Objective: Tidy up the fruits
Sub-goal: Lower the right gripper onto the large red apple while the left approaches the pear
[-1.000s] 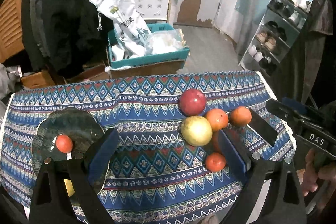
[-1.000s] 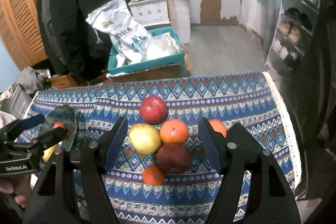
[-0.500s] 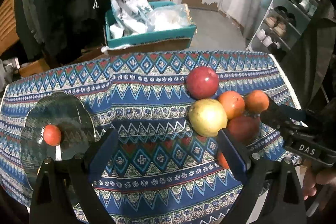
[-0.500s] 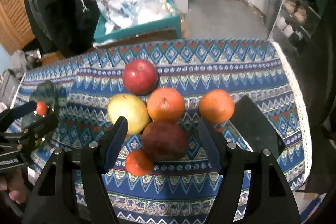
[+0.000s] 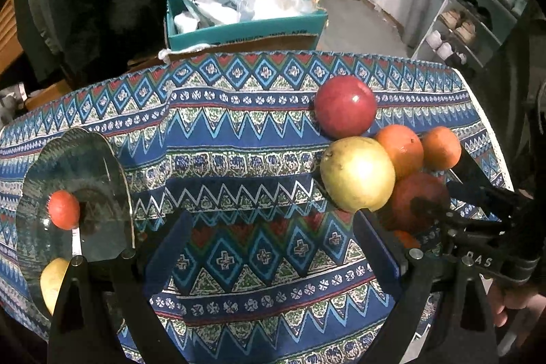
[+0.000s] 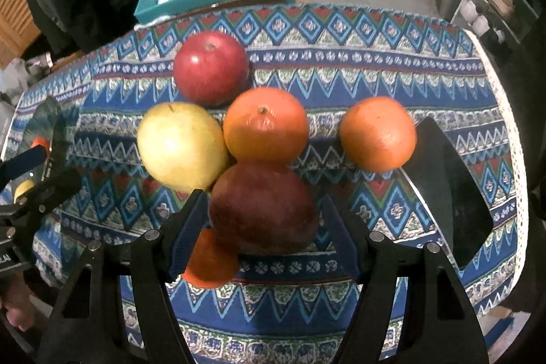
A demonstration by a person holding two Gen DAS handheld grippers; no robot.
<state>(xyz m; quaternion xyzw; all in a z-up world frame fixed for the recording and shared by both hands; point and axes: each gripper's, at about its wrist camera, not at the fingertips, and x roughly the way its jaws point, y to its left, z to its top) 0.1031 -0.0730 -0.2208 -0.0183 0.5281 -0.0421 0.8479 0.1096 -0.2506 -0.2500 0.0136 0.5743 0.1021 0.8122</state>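
Several fruits huddle on the patterned cloth: a red apple (image 6: 211, 67), a yellow pear-like fruit (image 6: 181, 145), two oranges (image 6: 266, 125) (image 6: 377, 133), a dark red apple (image 6: 262, 207) and a small orange (image 6: 211, 261). My right gripper (image 6: 264, 217) is open, low over the cluster, with a finger on each side of the dark red apple. My left gripper (image 5: 274, 227) is open over bare cloth, between the cluster and a glass plate (image 5: 85, 166). The plate holds a small red-orange fruit (image 5: 63, 209) and a yellow fruit (image 5: 54, 278).
A dark flat object (image 6: 443, 186) lies on the cloth right of the oranges, near the lace edge. Behind the table stands a teal box (image 5: 245, 29) with bags. A shoe rack (image 5: 471, 23) is at the far right. A hand (image 5: 512, 306) grips the right tool.
Both grippers have sunk toward the table and tipped further down. The right one now straddles the dark red apple. Neither jaw opening has changed, and the fruits have not moved.
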